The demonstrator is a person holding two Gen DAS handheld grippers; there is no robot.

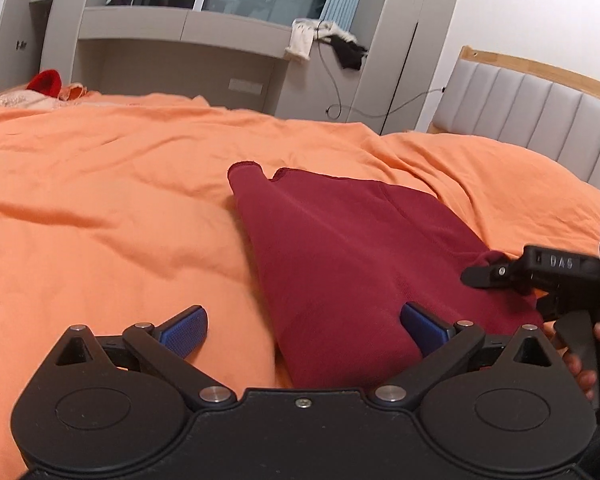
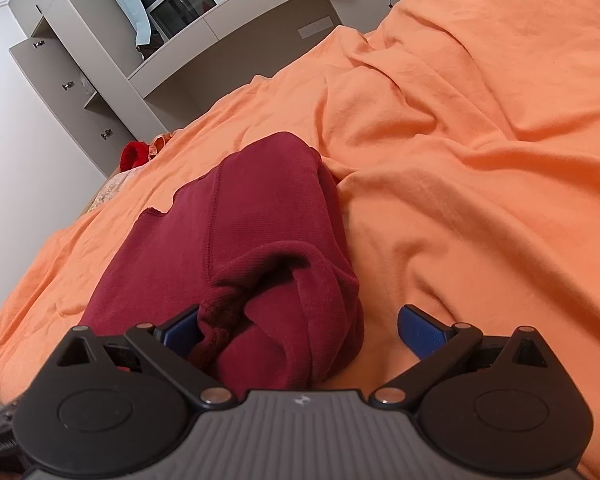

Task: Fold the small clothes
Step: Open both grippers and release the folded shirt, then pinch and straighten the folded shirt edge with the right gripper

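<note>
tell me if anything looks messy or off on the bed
The maroon garment is only partly folded: its near end is bunched into a lumpy roll between the open right gripper fingers instead of lying flat. The orange cover is wrinkled. Nothing looks spilled or damaged.

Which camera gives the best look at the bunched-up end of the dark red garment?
The right wrist view: the bunched end sits close up between the open right claw, folds and stitching clear. The left wrist view shows the dark red garment laid out lengthwise on the orange bedding, its bunched end small at the edge.
</note>
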